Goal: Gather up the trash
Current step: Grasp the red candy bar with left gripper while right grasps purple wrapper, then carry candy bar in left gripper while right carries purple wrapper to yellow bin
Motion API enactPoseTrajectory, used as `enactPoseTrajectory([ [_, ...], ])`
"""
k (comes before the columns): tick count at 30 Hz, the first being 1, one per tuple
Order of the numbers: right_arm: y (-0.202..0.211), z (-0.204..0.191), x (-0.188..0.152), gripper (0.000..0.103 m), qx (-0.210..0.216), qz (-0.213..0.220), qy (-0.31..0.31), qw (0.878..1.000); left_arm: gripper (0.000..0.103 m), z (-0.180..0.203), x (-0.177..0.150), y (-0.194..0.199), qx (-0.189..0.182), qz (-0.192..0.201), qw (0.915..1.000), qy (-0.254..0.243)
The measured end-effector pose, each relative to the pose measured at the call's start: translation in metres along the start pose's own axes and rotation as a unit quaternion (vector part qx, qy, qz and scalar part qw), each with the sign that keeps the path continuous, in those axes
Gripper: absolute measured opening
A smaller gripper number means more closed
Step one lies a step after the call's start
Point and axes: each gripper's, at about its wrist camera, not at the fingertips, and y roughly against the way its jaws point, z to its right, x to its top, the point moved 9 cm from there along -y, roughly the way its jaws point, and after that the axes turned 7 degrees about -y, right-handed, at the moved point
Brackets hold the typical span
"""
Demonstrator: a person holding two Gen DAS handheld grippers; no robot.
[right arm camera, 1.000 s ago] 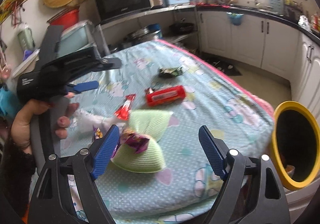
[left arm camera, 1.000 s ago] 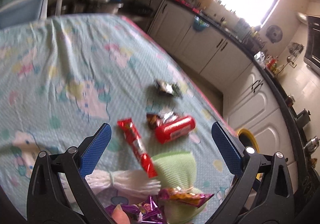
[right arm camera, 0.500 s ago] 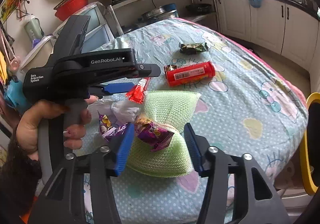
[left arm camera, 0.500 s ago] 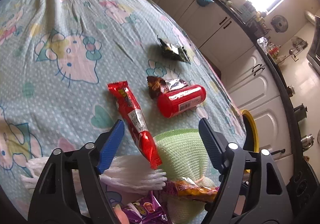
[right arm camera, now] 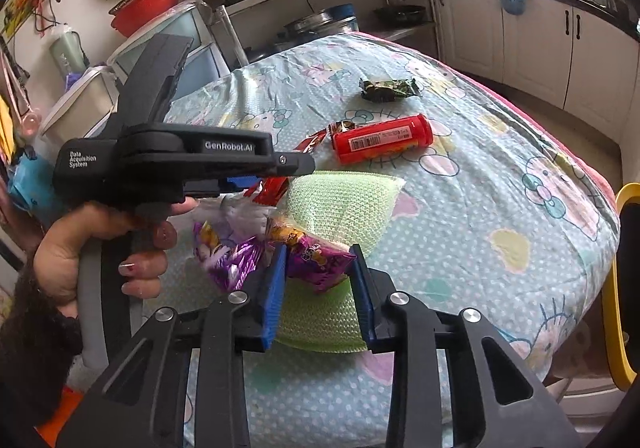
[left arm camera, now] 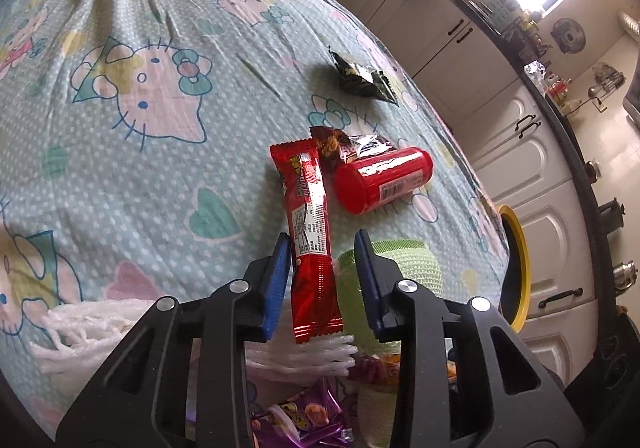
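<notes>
Straddling the lower half of the long red wrapper (left arm camera: 310, 236), the left gripper (left arm camera: 322, 280) filled the bottom centre of the left wrist view, its blue pads close on either side of the packet but with a gap on the right, so I could not tell whether they had clamped it. Just right of the wrapper lay the red tube (left arm camera: 382, 180) on its side, a brown foil wrapper (left arm camera: 348, 145) touching its far end, and a dark packet (left arm camera: 362, 79) sat higher up on the patterned tablecloth (left arm camera: 140, 151); a yellow-rimmed bin (left arm camera: 516, 268) showed at the right edge. In the right wrist view, the right gripper (right arm camera: 318, 284) at bottom centre was clenched on the purple snack packet (right arm camera: 320, 262), which lay on a green woven mat (right arm camera: 344, 207). A second purple wrapper (right arm camera: 224, 260) lay just left of it.
</notes>
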Motion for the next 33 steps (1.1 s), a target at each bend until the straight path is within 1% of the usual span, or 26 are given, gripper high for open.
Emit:
enactPoseTrajectory([
  [1, 0.001, 0.001, 0.000, 0.030, -0.001, 0.002, -0.001, 1.000, 0.021, 0.000, 0.000, 0.000, 0.001, 0.000, 1.0000, 0.000],
  [3, 0.003, 0.003, 0.002, 0.029, -0.003, 0.005, -0.004, 1.000, 0.018, 0.000, 0.000, 0.000, -0.002, 0.000, 1.0000, -0.002],
  [5, 0.004, 0.004, 0.003, 0.029, -0.003, 0.009, -0.006, 1.000, 0.013, 0.002, 0.000, 0.000, -0.003, 0.001, 1.0000, -0.005],
  [8, 0.006, 0.004, 0.004, 0.029, -0.003, 0.012, -0.006, 1.000, 0.011, 0.005, 0.001, 0.003, -0.007, 0.008, 0.9999, -0.010],
  [21, 0.024, 0.004, 0.012, 0.029, -0.009, 0.038, -0.008, 0.999, 0.010, 0.018, 0.015, 0.033, 0.005, 0.054, 0.9976, -0.042],
  [33, 0.047, 0.024, 0.018, 0.029, -0.026, 0.062, -0.030, 0.997, 0.010, 0.055, 0.018, 0.048, -0.007, 0.076, 0.9936, -0.083],
])
